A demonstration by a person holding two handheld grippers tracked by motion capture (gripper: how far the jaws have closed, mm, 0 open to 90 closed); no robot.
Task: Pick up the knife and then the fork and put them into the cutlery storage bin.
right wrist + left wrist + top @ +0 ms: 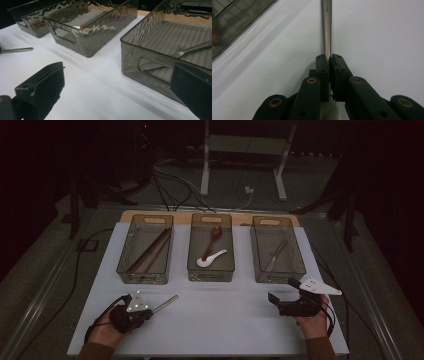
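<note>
Over white table (215,320), metal utensil (326,27) sits clamped between left gripper (329,60) jaws

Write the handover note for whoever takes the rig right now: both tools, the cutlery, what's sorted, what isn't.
Left tool: shut on the metal utensil, low over the white table; its handle points toward the bins.
Right tool: open, nothing between the jaws, in front of the right bin.
Sorted: chopsticks in the left bin; brown spoon and white spoon in the middle bin; knife in the right bin.
Left: the held utensil likely goes in a bin; its head is hidden, so I cannot tell which.
</note>
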